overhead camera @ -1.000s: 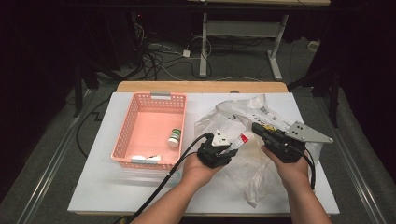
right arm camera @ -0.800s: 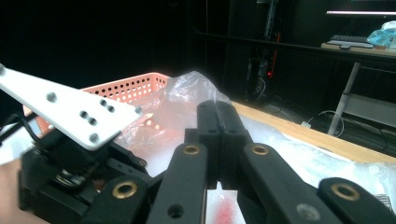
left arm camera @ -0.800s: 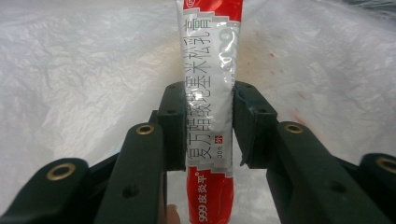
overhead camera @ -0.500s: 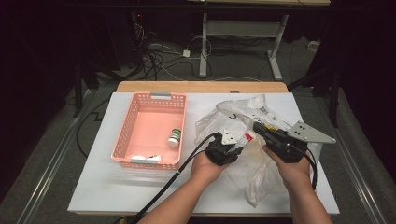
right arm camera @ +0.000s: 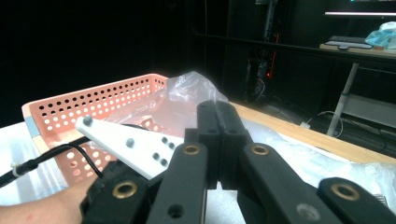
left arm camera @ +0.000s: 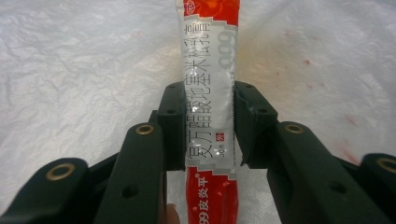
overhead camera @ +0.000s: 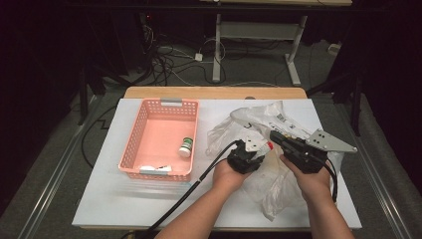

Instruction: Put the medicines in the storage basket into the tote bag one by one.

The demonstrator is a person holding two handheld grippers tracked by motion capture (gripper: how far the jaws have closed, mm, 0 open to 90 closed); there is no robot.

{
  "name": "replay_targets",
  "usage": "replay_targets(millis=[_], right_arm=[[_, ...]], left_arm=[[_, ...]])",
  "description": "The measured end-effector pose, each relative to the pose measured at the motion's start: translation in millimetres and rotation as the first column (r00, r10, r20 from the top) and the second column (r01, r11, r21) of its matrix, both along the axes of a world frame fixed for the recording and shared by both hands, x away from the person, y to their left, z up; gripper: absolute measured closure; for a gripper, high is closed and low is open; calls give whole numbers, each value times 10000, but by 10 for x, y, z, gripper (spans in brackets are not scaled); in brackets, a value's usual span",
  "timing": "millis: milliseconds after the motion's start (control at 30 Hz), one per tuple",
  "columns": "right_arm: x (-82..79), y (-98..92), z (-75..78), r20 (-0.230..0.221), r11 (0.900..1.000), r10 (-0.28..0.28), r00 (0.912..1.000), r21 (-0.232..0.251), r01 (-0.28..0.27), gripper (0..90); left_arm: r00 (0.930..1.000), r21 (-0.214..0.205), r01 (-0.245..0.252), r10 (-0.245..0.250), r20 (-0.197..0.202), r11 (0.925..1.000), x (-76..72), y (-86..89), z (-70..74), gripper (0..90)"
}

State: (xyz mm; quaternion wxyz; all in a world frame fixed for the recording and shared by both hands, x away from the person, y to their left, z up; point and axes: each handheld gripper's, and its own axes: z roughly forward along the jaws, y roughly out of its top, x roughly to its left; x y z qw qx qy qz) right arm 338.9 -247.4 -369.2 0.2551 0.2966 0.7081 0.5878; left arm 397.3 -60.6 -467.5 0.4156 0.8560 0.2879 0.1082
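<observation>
A red and white ointment tube point(left arm camera: 208, 93) stands lengthwise between the pads of my left gripper point(left arm camera: 208, 126), which is shut on its middle. Under it lies a crumpled clear plastic bag point(left arm camera: 70, 70). In the high view the left gripper point(overhead camera: 255, 148) hangs over the bag point(overhead camera: 278, 117) at centre right, the tube's red end point(overhead camera: 269, 146) poking out. My right gripper point(overhead camera: 276, 136) sits just to its right over the bag. Its jaws point(right arm camera: 218, 135) are pressed together; whether they pinch any plastic I cannot tell.
A pink perforated basket point(overhead camera: 133, 144) stands left of the bag, holding a small white bottle with a green cap point(overhead camera: 186, 147) and a pale flat item point(overhead camera: 152, 169). The white table top point(overhead camera: 124, 199) has free room in front. Cables lie on the floor beyond.
My left hand has carried the tube a little to the right and downward, closer to the bag and the right gripper. The right hand has stayed put.
</observation>
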Motion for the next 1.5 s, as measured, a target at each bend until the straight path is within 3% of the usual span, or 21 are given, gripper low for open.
replay_targets(millis=[100,133,167,200,300,367,433,467,533,567,633,667,700,1033,1500], right_arm=[[10,-5,-8,-20,10000,-14,10000,1,14,900],[11,-7,-11,-36,10000,-20,10000,0,20,900],[14,-9,-13,-23,10000,-18,10000,-3,18,900],[14,-9,-14,-39,10000,-24,10000,18,24,900],[16,-8,-14,-37,10000,-21,10000,16,21,900],[16,-7,-15,-43,10000,-16,10000,4,16,900],[14,-7,-15,-43,10000,-14,10000,3,14,900],[15,-8,-15,-25,10000,-9,10000,1,9,900],[13,-8,-16,-36,10000,-12,10000,3,12,900],[13,-8,-17,-35,10000,-1,10000,-23,1,900],[13,-4,-20,-64,10000,3,10000,-30,-3,900],[16,-5,-24,-36,10000,14,10000,-73,-14,900],[17,-4,-26,-49,10000,9,10000,-71,-9,900],[11,1,-20,-42,10000,37,10000,-43,-37,900],[2,17,-20,-40,9999,16,10000,-104,-16,900]], left_arm=[[10000,187,9,-8,-48,9998,31,-27,-35,653],[9998,-34,-153,152,-136,9999,29,-51,-51,653],[10000,248,-22,24,-80,9997,44,-42,-45,653],[9999,107,-100,102,-115,9999,46,-56,-50,653],[10000,361,-32,35,-90,9993,53,-64,-42,650],[9996,-3,-190,190,-226,9998,47,-82,-50,645],[9998,40,-83,84,-152,10000,44,-74,-37,631],[9996,-232,-209,204,-194,9995,30,-88,-38,609],[9999,-131,-106,104,-132,9999,19,-75,-18,582],[9997,253,211,-208,-135,9995,16,-53,1,581],[9995,296,297,-295,-74,9991,-11,-44,22,557],[9997,-86,163,-164,-168,9998,-37,-56,19,557],[9995,15,315,-315,-75,9995,-53,-36,35,555],[9964,-1027,769,-802,-283,9917,-295,145,60,401],[9907,-1073,1253,-1303,-402,9863,-644,487,114,146]])
